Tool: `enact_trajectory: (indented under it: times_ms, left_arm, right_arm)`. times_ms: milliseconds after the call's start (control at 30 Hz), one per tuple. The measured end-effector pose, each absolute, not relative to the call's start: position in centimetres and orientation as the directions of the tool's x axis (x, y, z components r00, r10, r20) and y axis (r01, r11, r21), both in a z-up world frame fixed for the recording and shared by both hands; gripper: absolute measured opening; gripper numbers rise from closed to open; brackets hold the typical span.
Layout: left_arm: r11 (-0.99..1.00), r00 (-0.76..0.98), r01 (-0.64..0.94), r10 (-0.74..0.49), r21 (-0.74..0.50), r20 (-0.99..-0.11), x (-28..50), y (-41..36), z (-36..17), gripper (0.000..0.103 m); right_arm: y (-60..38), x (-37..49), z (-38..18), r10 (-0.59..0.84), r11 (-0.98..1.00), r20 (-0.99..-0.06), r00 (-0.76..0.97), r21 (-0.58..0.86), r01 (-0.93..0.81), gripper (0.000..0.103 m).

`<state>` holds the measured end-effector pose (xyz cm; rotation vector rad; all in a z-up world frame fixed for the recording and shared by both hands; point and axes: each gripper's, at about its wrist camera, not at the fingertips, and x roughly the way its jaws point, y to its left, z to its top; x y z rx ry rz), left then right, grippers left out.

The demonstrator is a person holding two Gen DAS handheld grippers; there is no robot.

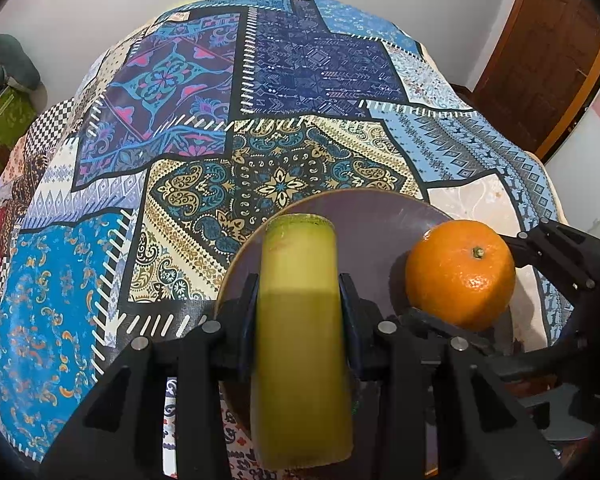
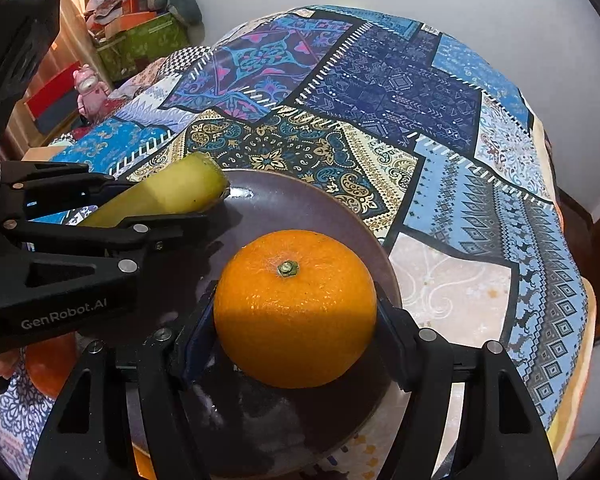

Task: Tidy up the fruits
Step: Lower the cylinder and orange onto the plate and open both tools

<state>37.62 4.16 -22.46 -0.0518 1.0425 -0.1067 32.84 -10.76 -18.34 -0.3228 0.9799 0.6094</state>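
Observation:
My left gripper is shut on a yellow-green banana, which points forward over the left part of a dark brown plate. An orange with its green stem up sits between the pads of my right gripper, which is shut on it just above the plate. In the right wrist view the left gripper comes in from the left with the banana. In the left wrist view the orange is beside the banana, to its right.
The plate rests on a table under a patchwork tablecloth in blues and creams. Another orange fruit lies at the near left, partly hidden. Boxes and clutter and a pink toy stand beyond the left edge, a wooden door to the right.

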Motion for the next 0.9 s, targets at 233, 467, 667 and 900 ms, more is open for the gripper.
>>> enact_trajectory:
  times_ms: [233, 467, 667, 900]
  left_arm:
    - [0.992, 0.529, 0.088, -0.123, -0.09, -0.84, 37.2, 3.7, -21.4, 0.037]
    - [0.995, 0.575, 0.092, -0.092, -0.048, -0.813, 35.6, 3.4, -19.4, 0.037]
    - [0.996, 0.625, 0.064, -0.092, -0.066, -0.775, 32.7, 4.4, -16.6, 0.043]
    - [0.997, 0.686, 0.044, -0.077, -0.065, -0.724, 28.2, 5.4, -13.4, 0.065]
  right_arm:
    - [-10.9, 32.7, -18.1, 0.325, 0.798, -0.842, 0.432, -0.001, -0.603, 0.069]
    - [-12.0, 32.0, -15.7, 0.356, 0.81, -0.806, 0.473, 0.013, -0.587, 0.076]
    - [-13.6, 29.3, -12.9, 0.379, 0.831, -0.75, 0.542, 0.019, -0.556, 0.082]
    - [-15.5, 25.2, -10.0, 0.379, 0.859, -0.693, 0.613, 0.017, -0.512, 0.088]
